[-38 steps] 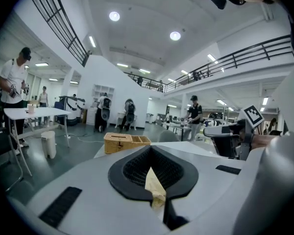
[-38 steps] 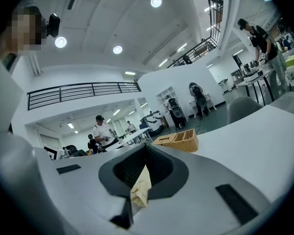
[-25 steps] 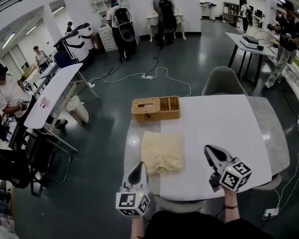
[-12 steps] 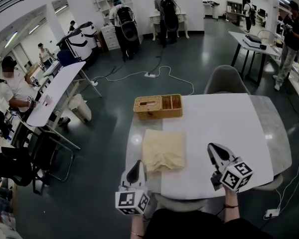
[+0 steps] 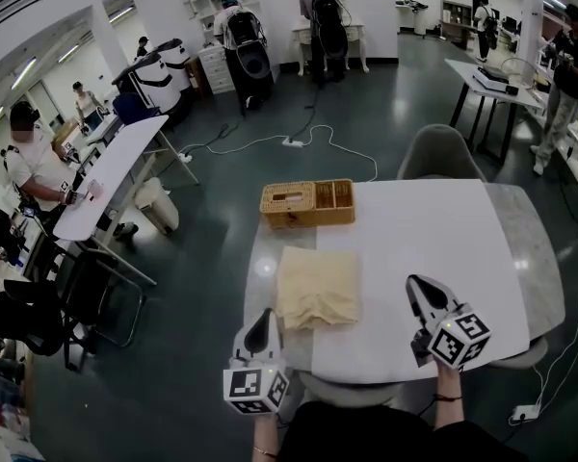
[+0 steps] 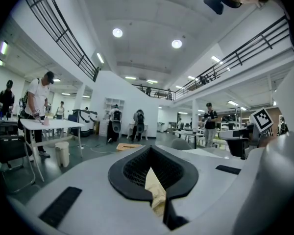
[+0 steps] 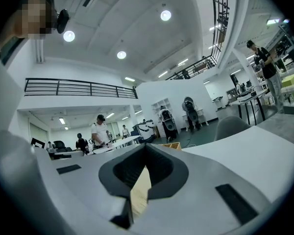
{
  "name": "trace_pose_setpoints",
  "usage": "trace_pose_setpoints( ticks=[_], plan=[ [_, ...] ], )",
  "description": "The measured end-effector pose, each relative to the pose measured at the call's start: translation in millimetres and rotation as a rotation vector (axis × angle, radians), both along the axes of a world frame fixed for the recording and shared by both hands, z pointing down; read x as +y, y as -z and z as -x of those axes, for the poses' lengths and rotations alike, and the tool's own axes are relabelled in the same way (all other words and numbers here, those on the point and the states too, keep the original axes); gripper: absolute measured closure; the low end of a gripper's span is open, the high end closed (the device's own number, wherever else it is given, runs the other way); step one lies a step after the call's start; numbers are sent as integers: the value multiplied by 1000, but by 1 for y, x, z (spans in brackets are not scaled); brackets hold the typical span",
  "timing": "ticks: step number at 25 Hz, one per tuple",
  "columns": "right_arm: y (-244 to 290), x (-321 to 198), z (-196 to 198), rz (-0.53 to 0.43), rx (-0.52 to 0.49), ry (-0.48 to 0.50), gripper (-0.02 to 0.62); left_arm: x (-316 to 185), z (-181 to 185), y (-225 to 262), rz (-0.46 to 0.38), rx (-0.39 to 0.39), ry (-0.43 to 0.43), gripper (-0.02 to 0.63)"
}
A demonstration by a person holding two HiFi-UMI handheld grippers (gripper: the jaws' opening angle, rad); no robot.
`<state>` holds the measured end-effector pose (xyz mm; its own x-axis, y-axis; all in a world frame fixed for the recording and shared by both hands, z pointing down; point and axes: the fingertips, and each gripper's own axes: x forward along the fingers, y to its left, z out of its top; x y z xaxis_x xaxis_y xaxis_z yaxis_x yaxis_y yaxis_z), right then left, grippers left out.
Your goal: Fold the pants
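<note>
The cream pants lie folded into a neat rectangle on the left part of the white table. My left gripper hovers at the table's front edge, just left of the pants' near corner, jaws shut with nothing in them. My right gripper is over bare tabletop to the right of the pants, also shut and empty. In the left gripper view the gripper shows only a thin slit, with a strip of the pants beyond it. The right gripper looks the same, with the cream cloth behind its slit.
A wicker basket with compartments stands at the table's far left corner. A grey chair is tucked in at the far side. Other tables, cables on the floor and several people fill the room beyond.
</note>
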<state>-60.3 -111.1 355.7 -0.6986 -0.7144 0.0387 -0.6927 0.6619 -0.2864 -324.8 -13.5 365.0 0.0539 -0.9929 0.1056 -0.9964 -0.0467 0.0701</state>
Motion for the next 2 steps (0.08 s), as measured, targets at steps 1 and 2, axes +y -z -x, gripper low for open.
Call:
trace_pose_setpoints(
  ticks=[1,2],
  plan=[
    [0,0,0,0,2,-2,580,0,0,0,0,-1,1,598],
    [0,-1,-1,0,4,-4,581,0,0,0,0,-2,2,598]
  ],
)
